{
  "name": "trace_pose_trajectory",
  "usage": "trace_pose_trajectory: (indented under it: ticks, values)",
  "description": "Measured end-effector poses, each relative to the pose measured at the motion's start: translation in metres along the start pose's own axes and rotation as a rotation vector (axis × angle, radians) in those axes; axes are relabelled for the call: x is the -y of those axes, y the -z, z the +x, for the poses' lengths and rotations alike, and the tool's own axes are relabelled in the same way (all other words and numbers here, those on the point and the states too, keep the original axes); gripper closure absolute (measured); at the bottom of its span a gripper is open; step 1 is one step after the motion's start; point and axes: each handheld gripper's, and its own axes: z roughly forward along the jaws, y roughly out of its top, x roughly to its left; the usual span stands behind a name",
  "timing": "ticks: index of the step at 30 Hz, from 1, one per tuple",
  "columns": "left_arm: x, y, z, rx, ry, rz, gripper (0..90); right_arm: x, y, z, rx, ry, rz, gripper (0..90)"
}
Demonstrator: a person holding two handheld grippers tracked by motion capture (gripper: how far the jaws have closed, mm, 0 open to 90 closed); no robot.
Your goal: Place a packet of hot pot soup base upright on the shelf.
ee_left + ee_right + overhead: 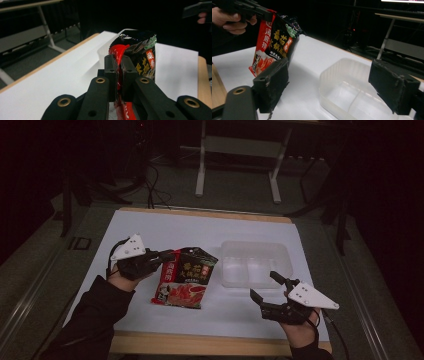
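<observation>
Snack packet (184, 277) hung pinched at its edge by the left tongs (167, 255), lifted above the white counter (165, 227). Right tongs (265, 286) waited spread beside the clear tray (256, 248); best carried level, lowered squarely into the tray.

A red and black snack packet (185, 277) with yellow lettering is pinched at one edge between the jaws of the left gripper (167, 255) and hangs off the white table surface, its glossy face crumpled. Just beside it sits a clear plastic container (256, 265), upright and open-topped, with a low ridge dividing its floor
</observation>
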Motion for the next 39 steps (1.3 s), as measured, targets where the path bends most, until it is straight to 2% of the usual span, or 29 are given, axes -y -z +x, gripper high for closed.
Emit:
trace_pose_trajectory:
  ticks: [2, 5, 11, 14, 15, 19, 25, 26, 31, 33, 35, 36, 38, 39]
  values:
    - [-0.003, 0.0, -0.003, 0.023, -0.003, -0.012, 87.0, -0.005, -0.003, 0.002, -0.014, 0.009, -0.003, 16.9]
    - [-0.008, -0.002, -0.006, 0.038, -0.008, -0.017, 87.0, -0.015, -0.009, 0.005, -0.043, 0.027, -0.018, 18.4]
    - [-0.012, -0.004, -0.012, 0.061, -0.004, -0.028, 86.9, -0.036, -0.023, 0.009, -0.099, 0.03, -0.059, 21.2]
    - [-0.014, -0.005, -0.014, 0.076, -0.007, -0.033, 86.9, -0.043, -0.029, 0.01, -0.117, 0.041, -0.065, 22.1]
    - [-0.014, -0.005, -0.015, 0.088, -0.006, -0.036, 86.9, -0.048, -0.034, 0.012, -0.136, 0.047, -0.071, 22.8]
    - [-0.017, -0.006, -0.019, 0.1, -0.014, -0.049, 86.9, -0.055, -0.048, 0.017, -0.172, 0.065, -0.058, 24.5]
    - [-0.019, -0.006, -0.023, 0.124, -0.007, -0.07, 86.9, -0.05, -0.067, 0.023, -0.216, 0.047, -0.015, 34.0]
    - [-0.02, -0.006, -0.023, 0.118, -0.01, -0.074, 86.9, -0.049, -0.069, 0.023, -0.223, 0.044, -0.008, 35.2]
    - [-0.023, -0.006, -0.025, 0.144, -0.006, -0.093, 86.9, -0.047, -0.075, 0.024, -0.251, 0.028, 0.024, 48.6]
    - [-0.024, -0.007, -0.027, 0.148, -0.011, -0.092, 86.9, -0.047, -0.076, 0.023, -0.274, 0.023, 0.031, 57.2]
    - [-0.024, -0.008, -0.027, 0.149, -0.011, -0.09, 86.9, -0.047, -0.076, 0.023, -0.289, 0.035, 0.052, 69.6]
    - [-0.024, -0.009, -0.027, 0.15, -0.01, -0.09, 86.9, -0.047, -0.077, 0.023, -0.311, 0.027, 0.067, 71.6]
    - [-0.023, -0.009, -0.026, 0.155, -0.005, -0.091, 86.8, -0.047, -0.077, 0.021, -0.326, 0.004, 0.077, 73.3]
    - [-0.023, -0.009, -0.026, 0.151, -0.012, -0.085, 86.8, -0.048, -0.077, 0.021, -0.327, 0.007, 0.083, 73.7]
